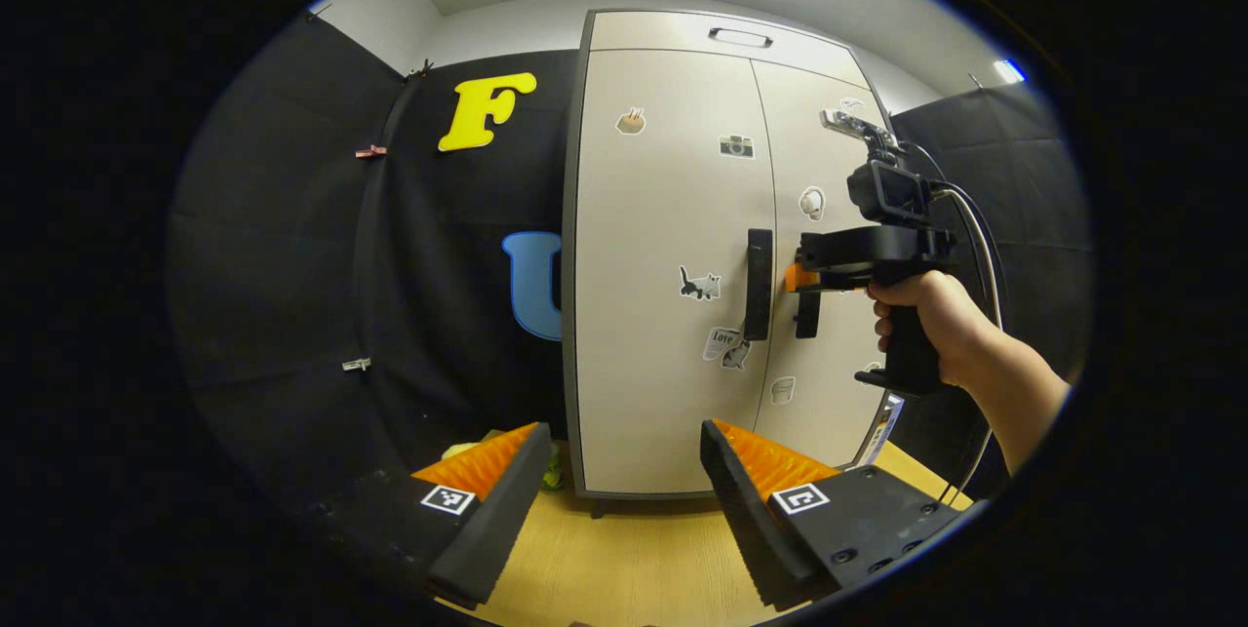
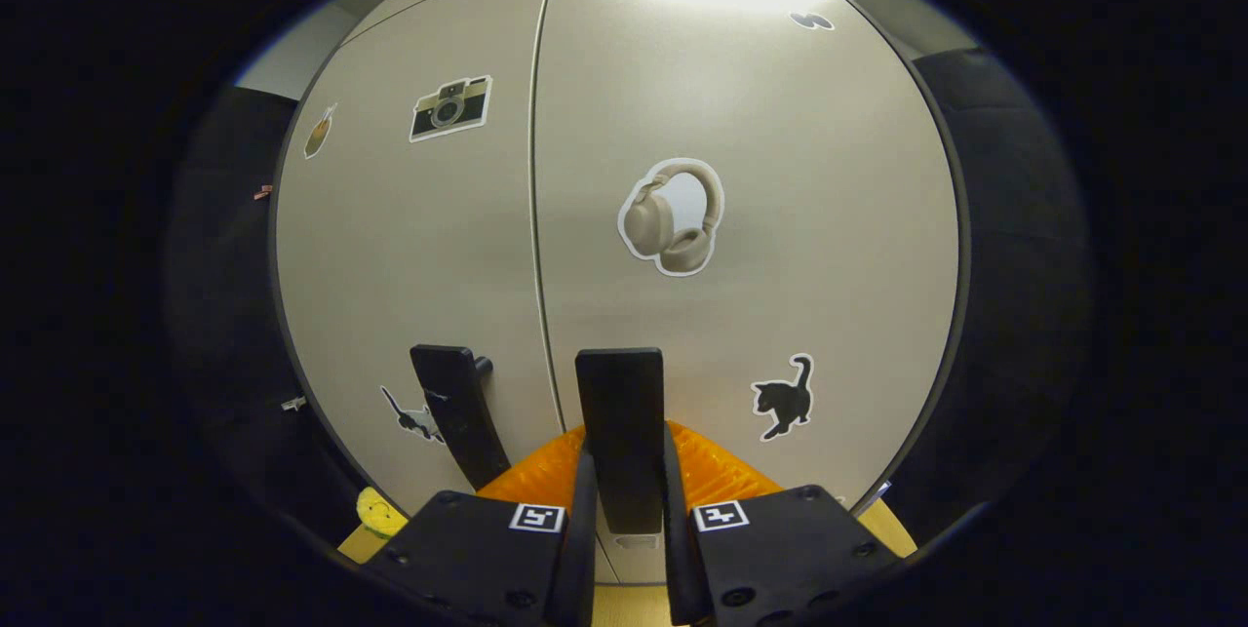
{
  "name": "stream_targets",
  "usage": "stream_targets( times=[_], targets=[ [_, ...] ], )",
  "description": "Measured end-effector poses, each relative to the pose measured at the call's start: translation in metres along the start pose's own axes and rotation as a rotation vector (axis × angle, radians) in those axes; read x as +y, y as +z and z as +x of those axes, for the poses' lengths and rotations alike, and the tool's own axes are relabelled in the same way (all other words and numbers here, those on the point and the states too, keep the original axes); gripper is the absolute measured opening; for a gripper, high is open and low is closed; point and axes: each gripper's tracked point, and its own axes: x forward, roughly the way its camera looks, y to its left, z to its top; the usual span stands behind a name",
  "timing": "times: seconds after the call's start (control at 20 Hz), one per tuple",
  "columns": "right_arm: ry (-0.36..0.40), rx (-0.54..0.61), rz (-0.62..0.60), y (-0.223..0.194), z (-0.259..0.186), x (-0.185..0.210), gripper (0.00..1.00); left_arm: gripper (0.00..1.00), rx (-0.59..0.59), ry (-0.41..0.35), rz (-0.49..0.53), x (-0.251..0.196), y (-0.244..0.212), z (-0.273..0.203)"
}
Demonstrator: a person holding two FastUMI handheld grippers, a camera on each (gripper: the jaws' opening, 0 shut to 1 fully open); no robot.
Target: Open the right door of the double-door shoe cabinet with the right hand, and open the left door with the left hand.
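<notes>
The beige shoe cabinet (image 1: 663,217) stands straight ahead with both doors closed. In the left gripper view, my left gripper (image 1: 619,500) is open, well short of the left door, with nothing between its fingers. The left door's black vertical handle (image 1: 759,284) is above and beyond it. A hand holds my right gripper (image 1: 799,278) against the right door's handle (image 1: 807,317). In the right gripper view, my right gripper (image 2: 626,456) is shut on the right door's handle (image 2: 621,412), a finger pressed to each side. The left door's handle (image 2: 458,412) stands just to its left.
The cabinet rests on a light wooden surface (image 1: 624,549). A yellow-green object (image 1: 468,450) lies beside the cabinet's lower left corner. A cable (image 1: 980,247) trails from the right gripper. Above the doors is a panel with a recessed grip (image 1: 741,37).
</notes>
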Motion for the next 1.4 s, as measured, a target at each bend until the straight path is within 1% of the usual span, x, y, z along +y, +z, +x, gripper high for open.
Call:
stream_targets(
  times=[0.05, 0.1, 0.15, 0.2, 0.3, 0.4, 0.55, 0.7, 0.85, 1.05, 1.15, 1.25, 1.35, 1.4],
  targets=[
    [0.007, 0.004, -0.001, -0.001, 0.0, -0.001, 0.33, 0.95, -0.001, -0.006, -0.001, -0.001, 0.001, -0.001],
    [0.013, 0.001, -0.011, -0.001, -0.001, 0.0, 0.29, 0.95, -0.001, -0.006, -0.001, -0.001, 0.001, -0.003],
    [0.021, -0.001, -0.014, -0.001, -0.002, -0.001, 0.29, 0.95, -0.003, -0.004, -0.003, 0.0, 0.003, -0.004],
    [0.036, -0.007, -0.001, -0.001, -0.005, 0.0, 0.23, 0.95, -0.009, -0.004, -0.007, 0.0, 0.005, -0.005],
    [0.078, -0.005, 0.022, -0.002, -0.009, -0.002, 0.23, 0.95, -0.026, -0.012, -0.013, -0.001, 0.01, -0.008],
    [0.106, 0.0, 0.03, -0.003, -0.021, -0.002, 0.18, 0.95, -0.034, -0.029, -0.012, -0.005, 0.012, -0.011],
    [0.117, 0.002, 0.031, -0.005, -0.039, -0.007, 0.19, 0.95, -0.038, -0.052, -0.004, -0.011, 0.012, -0.014],
    [0.091, -0.025, -0.004, -0.005, -0.057, -0.019, 0.18, 0.95, -0.038, -0.088, -0.003, -0.019, 0.014, -0.017],
    [0.067, -0.033, -0.003, -0.005, -0.072, -0.029, 0.18, 0.95, -0.056, -0.106, 0.002, -0.019, 0.023, -0.02],
    [0.013, -0.057, 0.007, -0.003, -0.086, -0.044, 0.18, 0.95, -0.028, -0.142, -0.068, -0.018, 0.023, -0.024],
    [-0.014, -0.056, 0.001, -0.004, -0.093, -0.052, 0.18, 0.95, -0.011, -0.165, -0.084, -0.02, 0.02, -0.029],
    [-0.029, -0.056, -0.002, -0.003, -0.1, -0.061, 0.17, 0.95, -0.003, -0.206, -0.059, -0.029, 0.02, -0.031],
    [-0.029, -0.047, -0.007, -0.004, -0.106, -0.069, 0.18, 0.95, -0.026, -0.186, -0.028, -0.032, 0.029, -0.036],
    [-0.022, -0.041, -0.01, -0.004, -0.108, -0.073, 0.18, 0.95, -0.033, -0.175, -0.028, -0.037, 0.03, -0.038]
  ],
)
